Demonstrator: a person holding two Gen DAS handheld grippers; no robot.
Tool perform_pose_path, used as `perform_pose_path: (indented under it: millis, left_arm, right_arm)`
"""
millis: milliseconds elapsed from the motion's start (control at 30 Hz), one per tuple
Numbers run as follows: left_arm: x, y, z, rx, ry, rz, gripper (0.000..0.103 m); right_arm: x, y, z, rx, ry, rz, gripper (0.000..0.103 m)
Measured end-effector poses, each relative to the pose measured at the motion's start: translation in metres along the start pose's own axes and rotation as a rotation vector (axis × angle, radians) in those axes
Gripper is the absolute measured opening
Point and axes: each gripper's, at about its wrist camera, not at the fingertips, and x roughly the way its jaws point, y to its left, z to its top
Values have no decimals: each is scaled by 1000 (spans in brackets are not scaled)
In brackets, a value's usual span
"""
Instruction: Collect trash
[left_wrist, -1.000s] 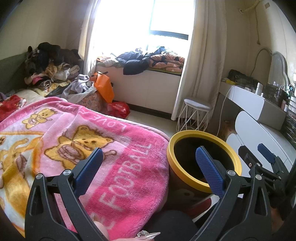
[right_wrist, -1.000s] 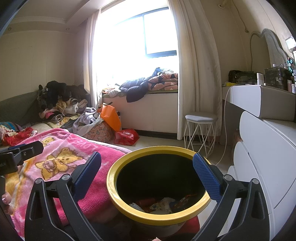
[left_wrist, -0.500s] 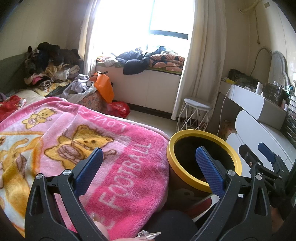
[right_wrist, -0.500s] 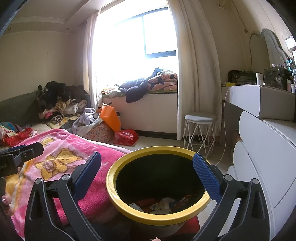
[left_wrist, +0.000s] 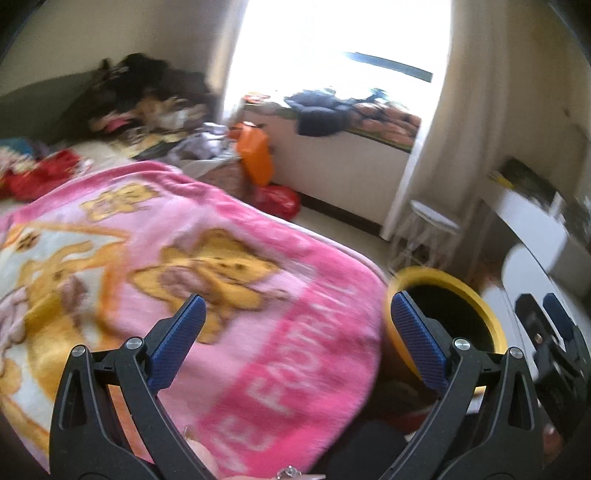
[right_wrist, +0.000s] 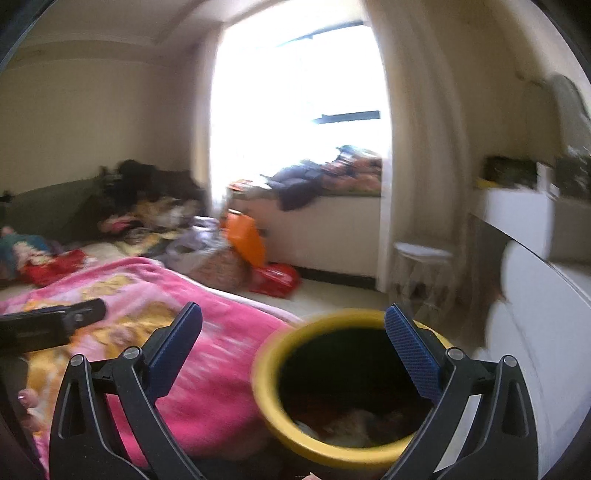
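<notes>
1. Left gripper (left_wrist: 293, 325): fingers (left_wrist: 177, 341) spread wide, nothing between them. Right gripper (right_wrist: 293, 330): same, fingers (right_wrist: 413, 354) parted and empty.
2. Yellow-rimmed bin (left_wrist: 491, 325) sits just behind the left gripper's right finger; left finger is over the pink blanket (left_wrist: 207, 295) on the bed.
3. In the right wrist view the bin (right_wrist: 269, 402) lies between the fingers, shifted toward the right one; its rim passes behind that finger. Trash (right_wrist: 351, 424) is visible at the bin bottom, too blurred to tell what it is.
4. Versus 0.5 s ago: both views now motion-blurred. Bin has dropped lower and right in the right view, more ceiling and wall showing. In the left view more of the bed shows, and the bin is smaller, further right.
5. Pose: both grippers level-ish, pointing toward the window (right_wrist: 295, 110), left one angled down over the blanket. The right gripper shows at the right edge of the left view (left_wrist: 550, 325); a dark bar of the left gripper shows at the left edge of the right view (right_wrist: 51, 321).
6. Fingertips of a hand (right_wrist: 27, 402) show at the lower left of the right view, beside the blanket.
7. Further out: white stool (left_wrist: 432, 225) by the curtain, red bag (left_wrist: 277, 197) and orange bag (left_wrist: 255, 155) on the floor beyond the bed.
</notes>
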Motion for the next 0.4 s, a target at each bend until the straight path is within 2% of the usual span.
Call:
perform_pose_path:
  millis: [100, 133, 167, 200, 233, 300, 333, 400]
  left_arm:
    - [-9, 52, 11, -67, -18, 83, 92]
    - [-11, 75, 13, -89, -19, 140, 92]
    - [-13, 103, 14, -118, -19, 215, 92]
    - [-14, 127, 14, -141, -14, 281, 92]
    - [-17, 157, 11, -172, -2, 365, 92]
    - [-24, 218, 3, -230, 25, 519, 92]
    - [-28, 257, -8, -272, 74, 633, 92]
    - [-36, 312, -27, -364, 133, 723, 92]
  right_arm:
    - [20, 51, 16, -42, 19, 164, 97]
    - [30, 70, 19, -59, 47, 225, 97]
    - [45, 102, 20, -77, 109, 338, 97]
    - [55, 121, 19, -84, 155, 402, 97]
    - [71, 155, 15, -101, 238, 496, 97]
    - [91, 213, 2, -139, 364, 627, 97]
    - [100, 248, -8, -179, 428, 672, 97]
    - [109, 305, -30, -257, 520, 739, 97]
